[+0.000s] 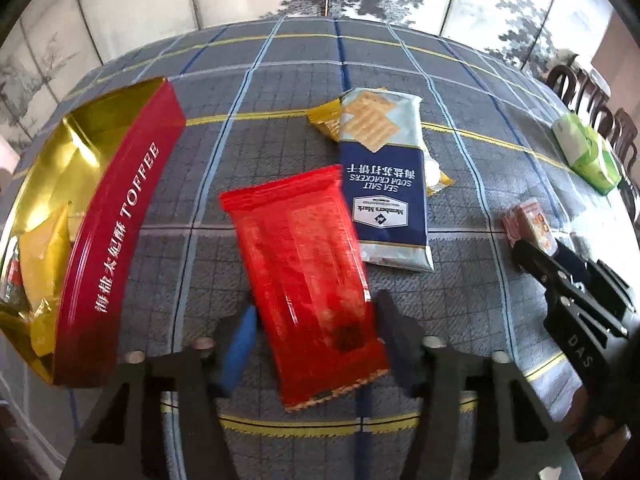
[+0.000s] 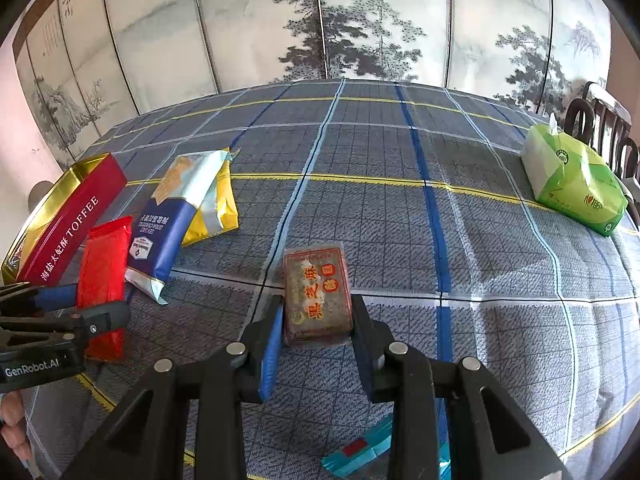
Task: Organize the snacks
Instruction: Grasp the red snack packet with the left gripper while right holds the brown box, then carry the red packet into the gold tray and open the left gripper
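In the left wrist view, our left claw [image 1: 316, 340] grips the red packet [image 1: 304, 276] at lower centre, a finger pressed to each long edge; the packet looks blurred. Above it, at centre frame, the cracker pack [image 1: 384, 184] lies flat on the worktop [image 1: 280, 100], overlapping a yellow packet [image 1: 326, 122]. The open toffee tin [image 1: 116, 240] fills the left side. At the right edge our right claw [image 1: 532, 258] shows with a small box [image 1: 530, 226] at its tips, and the green tissue pack [image 1: 586, 152] sits at upper right.

In the right wrist view, our right claw [image 2: 318, 330] is closed on the small box [image 2: 318, 292] at centre frame, fingers against both its sides. At left, the left claw [image 2: 96, 304] pinches the red packet [image 2: 104, 276], beside the cracker pack [image 2: 172, 224] and yellow packet [image 2: 218, 208]. The toffee tin [image 2: 68, 224] stands at far left, the tissue pack [image 2: 576, 180] at upper right. A teal wrapper [image 2: 360, 452] lies at the bottom.
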`<state>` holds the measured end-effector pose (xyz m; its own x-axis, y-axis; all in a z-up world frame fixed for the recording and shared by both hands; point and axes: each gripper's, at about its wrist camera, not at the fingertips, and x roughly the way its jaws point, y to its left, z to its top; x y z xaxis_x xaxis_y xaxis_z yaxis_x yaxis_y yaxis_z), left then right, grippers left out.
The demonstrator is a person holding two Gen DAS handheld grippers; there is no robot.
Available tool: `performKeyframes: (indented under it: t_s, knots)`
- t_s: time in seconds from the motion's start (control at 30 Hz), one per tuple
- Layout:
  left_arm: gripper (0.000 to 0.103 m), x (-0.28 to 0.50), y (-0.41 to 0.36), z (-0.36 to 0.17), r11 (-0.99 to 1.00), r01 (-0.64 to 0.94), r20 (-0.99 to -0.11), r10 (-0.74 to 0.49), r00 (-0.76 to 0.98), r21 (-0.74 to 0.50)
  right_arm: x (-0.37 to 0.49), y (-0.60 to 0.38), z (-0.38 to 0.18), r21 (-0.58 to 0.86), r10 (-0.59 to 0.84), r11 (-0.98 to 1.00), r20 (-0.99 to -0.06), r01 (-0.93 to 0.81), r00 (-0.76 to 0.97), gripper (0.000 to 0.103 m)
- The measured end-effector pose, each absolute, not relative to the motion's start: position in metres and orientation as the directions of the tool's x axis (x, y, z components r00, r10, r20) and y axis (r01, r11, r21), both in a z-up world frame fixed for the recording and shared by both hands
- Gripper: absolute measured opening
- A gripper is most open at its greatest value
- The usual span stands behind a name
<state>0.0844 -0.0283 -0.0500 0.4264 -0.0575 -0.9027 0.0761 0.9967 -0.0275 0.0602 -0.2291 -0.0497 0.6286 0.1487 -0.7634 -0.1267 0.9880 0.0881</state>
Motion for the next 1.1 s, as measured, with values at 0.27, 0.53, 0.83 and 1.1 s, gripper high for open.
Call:
performKeyframes:
  t_s: [0.27, 0.53, 0.83, 1.1]
  knots:
    - [0.042, 0.079, -0.023, -0.048, 0.992, 0.120, -0.906, -0.084, 0.415, -0.038, 0.060, -0.229, -0.050, 0.085, 0.146, 0.988, -0.764, -0.127, 0.629, 0.032]
    - [0.042, 0.067, -0.016, -0.044, 0.988, 0.153, -0.910, -0.091, 0.404, -0.031, 0.060, -0.228, -0.049, 0.072, 0.137, 0.989, -0.766, -0.127, 0.629, 0.032]
    - [0.042, 0.056, -0.013, -0.018, 0.978, 0.207, -0.886, -0.103, 0.452, -0.008, 0.059, -0.225, -0.049, 0.057, 0.125, 0.990, -0.767, -0.128, 0.629, 0.032]
    - [0.042, 0.054, 0.032, 0.008, 0.988, 0.152, -0.866, -0.075, 0.494, 0.001, 0.059, -0.223, -0.049, 0.043, 0.114, 0.991, -0.769, -0.128, 0.629, 0.032]
